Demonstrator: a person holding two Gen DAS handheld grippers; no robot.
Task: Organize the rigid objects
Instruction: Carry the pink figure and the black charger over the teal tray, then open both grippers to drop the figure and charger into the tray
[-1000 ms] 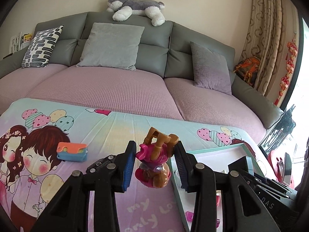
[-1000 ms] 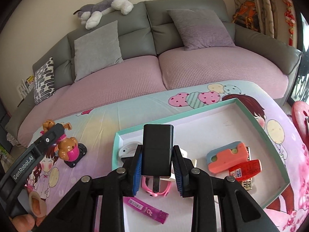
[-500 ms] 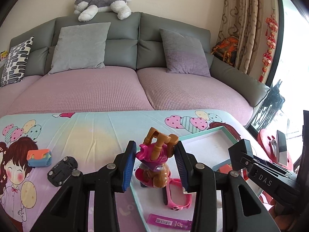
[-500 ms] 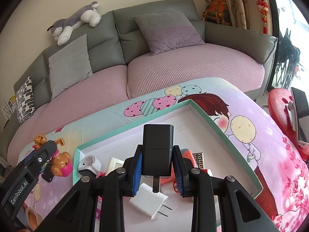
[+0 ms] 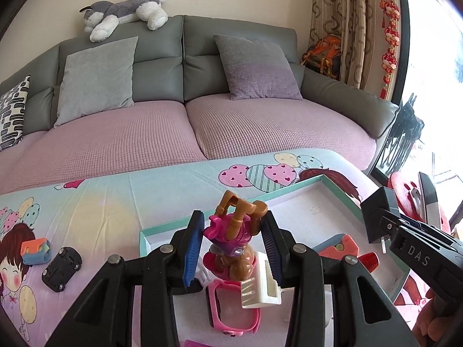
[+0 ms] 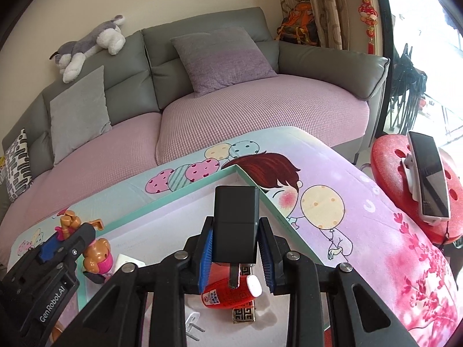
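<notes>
While the left gripper [image 5: 231, 243] clamps an upside-down pink-and-brown plastic puppy figure [image 5: 234, 240], that toy hangs over the shallow teal-rimmed white tray [image 5: 289, 190]. From the right wrist, the right gripper [image 6: 235, 248] squeezes a black rectangular plug-in charger [image 6: 235, 225] above the tray's far corner.

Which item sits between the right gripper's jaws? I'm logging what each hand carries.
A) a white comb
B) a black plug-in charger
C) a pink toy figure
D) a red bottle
B: the right gripper is clamped on the black charger, prong pointing down above the red bottle.
</notes>
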